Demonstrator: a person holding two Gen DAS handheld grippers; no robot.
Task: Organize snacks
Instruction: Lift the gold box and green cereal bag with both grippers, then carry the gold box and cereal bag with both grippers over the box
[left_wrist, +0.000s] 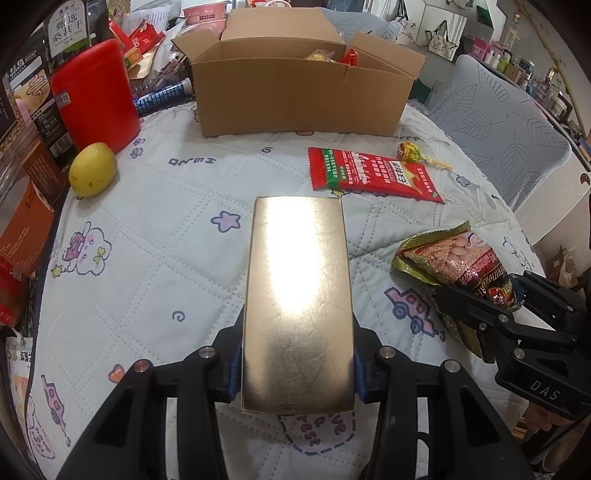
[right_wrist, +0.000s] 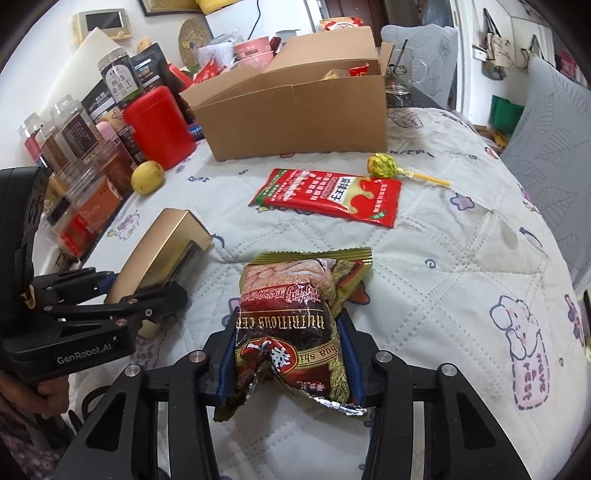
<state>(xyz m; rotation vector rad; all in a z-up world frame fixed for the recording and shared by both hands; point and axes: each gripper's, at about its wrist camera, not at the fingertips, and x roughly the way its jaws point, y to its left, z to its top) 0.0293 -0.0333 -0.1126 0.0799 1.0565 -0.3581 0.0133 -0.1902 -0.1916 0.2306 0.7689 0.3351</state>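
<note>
Both my grippers are clamped on snacks above the quilted counter (left_wrist: 155, 236).

My left gripper (left_wrist: 297, 373) grasps a plain gold box (left_wrist: 297, 295), its glare hiding any print. My right gripper (right_wrist: 288, 369) squeezes a crinkled snack bag (right_wrist: 295, 332) reading "NUTRITIOUS CE…", the rest folded under; its body reads "DAS", the left one's "GenRobot.AI". Ahead lie a red packet (right_wrist: 328, 197) with Chinese print and a lollipop (right_wrist: 380, 164), just before the open cardboard box (right_wrist: 295, 118), whose contents are mostly hidden. The quilt says "have a rest". A yellow fruit (left_wrist: 92, 170) sits beside a red canister (left_wrist: 94, 96).
</note>
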